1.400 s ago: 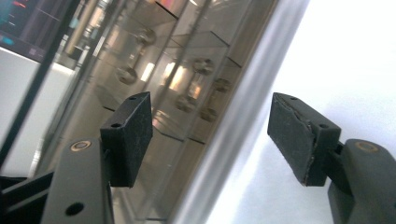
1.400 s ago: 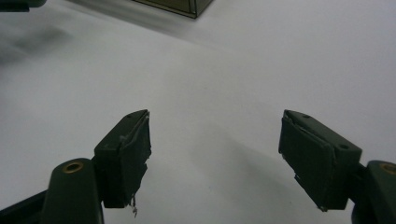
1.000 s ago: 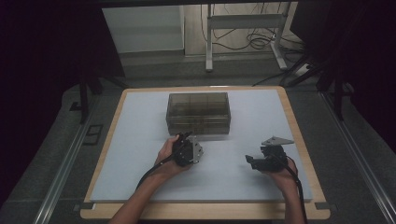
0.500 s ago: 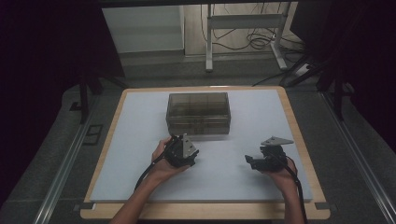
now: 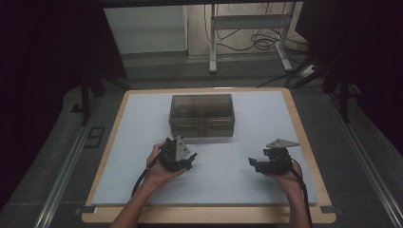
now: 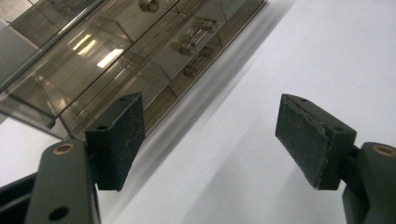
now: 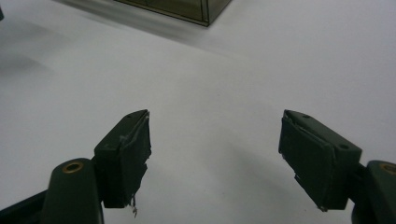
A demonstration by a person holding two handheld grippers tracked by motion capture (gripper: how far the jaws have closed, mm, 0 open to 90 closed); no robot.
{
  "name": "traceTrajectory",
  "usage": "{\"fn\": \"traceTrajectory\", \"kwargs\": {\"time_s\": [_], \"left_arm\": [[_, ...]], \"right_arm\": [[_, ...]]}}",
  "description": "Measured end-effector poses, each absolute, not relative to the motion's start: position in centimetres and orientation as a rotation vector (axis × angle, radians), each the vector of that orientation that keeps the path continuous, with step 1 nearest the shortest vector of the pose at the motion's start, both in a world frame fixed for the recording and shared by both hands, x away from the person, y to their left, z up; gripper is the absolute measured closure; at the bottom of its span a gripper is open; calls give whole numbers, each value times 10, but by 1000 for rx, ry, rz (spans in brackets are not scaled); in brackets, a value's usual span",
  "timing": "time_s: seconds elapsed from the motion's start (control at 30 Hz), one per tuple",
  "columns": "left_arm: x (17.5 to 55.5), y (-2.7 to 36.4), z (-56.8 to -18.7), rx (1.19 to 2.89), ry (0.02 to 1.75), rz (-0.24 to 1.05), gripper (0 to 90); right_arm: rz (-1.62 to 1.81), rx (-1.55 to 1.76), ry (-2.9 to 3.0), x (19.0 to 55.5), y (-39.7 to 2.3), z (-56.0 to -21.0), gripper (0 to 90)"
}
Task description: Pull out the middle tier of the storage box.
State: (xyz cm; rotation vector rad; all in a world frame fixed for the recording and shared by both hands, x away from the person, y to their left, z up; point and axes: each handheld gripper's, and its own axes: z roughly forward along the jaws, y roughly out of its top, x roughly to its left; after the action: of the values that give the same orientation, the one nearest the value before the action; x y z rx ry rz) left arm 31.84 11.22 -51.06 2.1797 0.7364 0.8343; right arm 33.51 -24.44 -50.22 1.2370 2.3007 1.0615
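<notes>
Now your left tongs (image 5: 183,159) have drawn back from the clear compartment box (image 5: 202,115): a second ago they sat close under its near edge, and they have since slid toward 7 o'clock and rolled, so the grey plate faces up and to the right. In the left gripper view the jaws stand wide apart with nothing between them (image 6: 208,140), and the box (image 6: 116,56) runs across the upper left, its smoky lid down and small pieces lying in the compartments behind the near wall. Your right tongs (image 5: 259,165) have not shifted; they rest at about 4 o'clock from the box, well apart from it, jaws equally wide and empty over bare white tabletop (image 7: 219,65), with just a corner of the box (image 7: 187,9) at the top of that view.

The box sits at the middle of the tabletop (image 5: 142,109), toward its far edge. Judging by the pull-back, you are re-angling the left tongs for another approach to the box's front, not finishing; nothing is gripped yet, so the box remains untouched and shut.
</notes>
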Motion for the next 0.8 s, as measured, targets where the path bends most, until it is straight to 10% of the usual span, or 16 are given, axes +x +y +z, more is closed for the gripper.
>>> {"fn": "traceTrajectory", "kwargs": {"time_s": [0.8], "left_arm": [[315,155,-510,2105,894,662,257]], "right_arm": [[1070,1219,2252,332,-246,-494,252]]}}
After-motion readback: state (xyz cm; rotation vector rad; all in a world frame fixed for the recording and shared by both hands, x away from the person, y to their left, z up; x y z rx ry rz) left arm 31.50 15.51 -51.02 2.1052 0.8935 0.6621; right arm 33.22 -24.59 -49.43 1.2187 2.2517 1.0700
